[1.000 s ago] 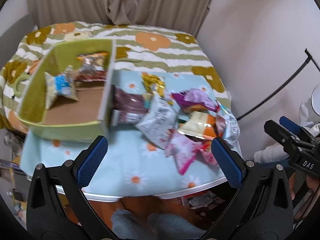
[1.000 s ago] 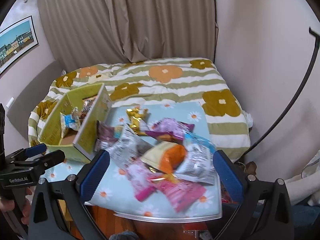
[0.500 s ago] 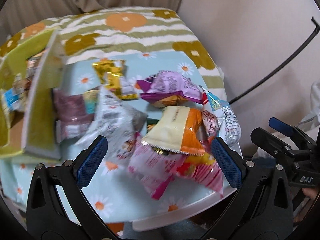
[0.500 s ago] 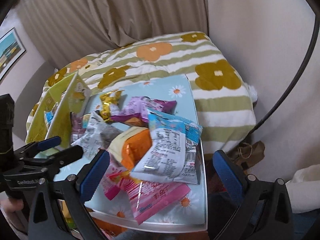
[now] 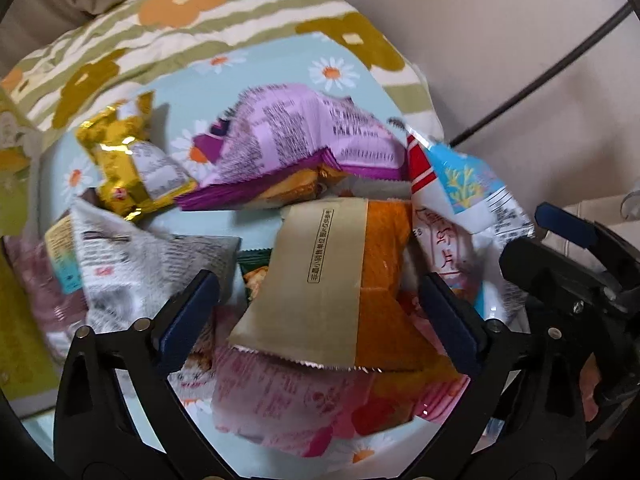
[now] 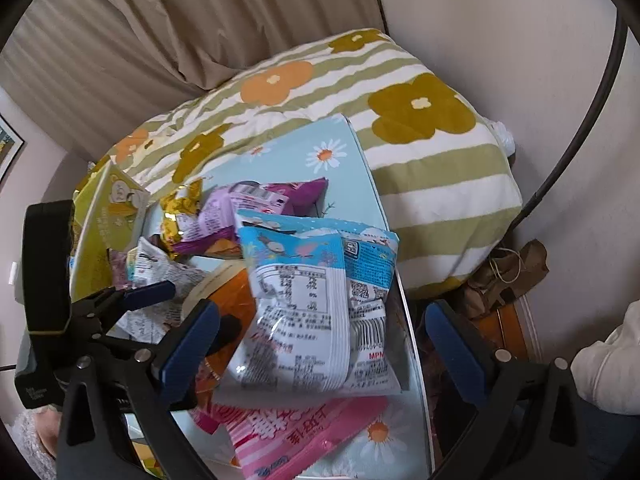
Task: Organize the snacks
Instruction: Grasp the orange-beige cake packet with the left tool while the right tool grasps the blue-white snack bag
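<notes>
**Both claws low over the snack heap**

Left gripper (image 5: pixel 318 300): jaws wide but closing; the beige-and-orange packet (image 5: pixel 332 280) sits between its pads, no pad pressing on it. Under that, a pink packet (image 5: pixel 280 396). Left of the claw, a white printed packet (image 5: pixel 132 268); beyond, a gold packet (image 5: pixel 124 168) and a purple packet (image 5: pixel 296 136).

Right gripper (image 6: pixel 320 348): jaws apart, straddling a blue-and-white packet (image 6: pixel 312 304), not touching. Far left of it, the green box (image 6: pixel 108 216). All on a daisy-print table (image 6: pixel 332 152); striped bedding (image 6: pixel 420 128) behind.
</notes>
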Motion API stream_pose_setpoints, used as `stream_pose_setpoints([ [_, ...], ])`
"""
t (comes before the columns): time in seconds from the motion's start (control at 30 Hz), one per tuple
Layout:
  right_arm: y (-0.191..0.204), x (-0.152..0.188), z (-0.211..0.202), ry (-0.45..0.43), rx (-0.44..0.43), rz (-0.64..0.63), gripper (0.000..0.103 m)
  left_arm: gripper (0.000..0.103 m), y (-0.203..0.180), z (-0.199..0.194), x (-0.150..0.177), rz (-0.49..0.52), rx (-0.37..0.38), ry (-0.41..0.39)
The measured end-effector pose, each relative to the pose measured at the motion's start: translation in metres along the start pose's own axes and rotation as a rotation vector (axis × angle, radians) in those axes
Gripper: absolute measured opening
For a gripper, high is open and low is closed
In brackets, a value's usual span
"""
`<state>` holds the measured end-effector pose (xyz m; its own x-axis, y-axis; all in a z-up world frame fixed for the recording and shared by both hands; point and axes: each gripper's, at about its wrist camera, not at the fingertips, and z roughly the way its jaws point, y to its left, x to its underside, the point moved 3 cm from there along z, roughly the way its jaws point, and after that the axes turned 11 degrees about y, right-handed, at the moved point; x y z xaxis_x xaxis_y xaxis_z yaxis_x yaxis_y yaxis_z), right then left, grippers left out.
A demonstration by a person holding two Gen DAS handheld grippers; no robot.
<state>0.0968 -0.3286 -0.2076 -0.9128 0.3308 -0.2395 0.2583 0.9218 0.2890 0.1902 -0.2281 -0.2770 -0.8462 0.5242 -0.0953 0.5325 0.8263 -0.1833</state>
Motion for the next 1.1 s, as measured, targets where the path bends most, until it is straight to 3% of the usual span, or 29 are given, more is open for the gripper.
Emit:
stream_pose_setpoints([
  [0.17, 0.001, -0.003, 0.014, 0.024, 0.0, 0.014, 0.098, 0.082, 0.001, 0.02, -0.007, 0.029, 0.043, 0.055],
  [0.37, 0.001, -0.004, 0.027, 0.054, -0.002, 0.036, 0.097, 0.073, 0.002, 0.023, -0.008, 0.062, 0.069, 0.058],
  [0.83, 0.005, -0.005, 0.046, 0.095, -0.03, 0.06, 0.084, 0.07, 0.01, 0.01, 0.006, 0.04, 0.09, 0.052],
  [0.9, 0.004, -0.003, 0.046, 0.096, -0.03, 0.064, 0.076, 0.07, 0.011, 0.008, 0.007, 0.036, 0.087, 0.046],
  [1.1, 0.002, 0.001, 0.042, 0.088, -0.042, 0.072, 0.064, 0.068, 0.012, 0.003, 0.01, 0.016, 0.093, 0.03],
])
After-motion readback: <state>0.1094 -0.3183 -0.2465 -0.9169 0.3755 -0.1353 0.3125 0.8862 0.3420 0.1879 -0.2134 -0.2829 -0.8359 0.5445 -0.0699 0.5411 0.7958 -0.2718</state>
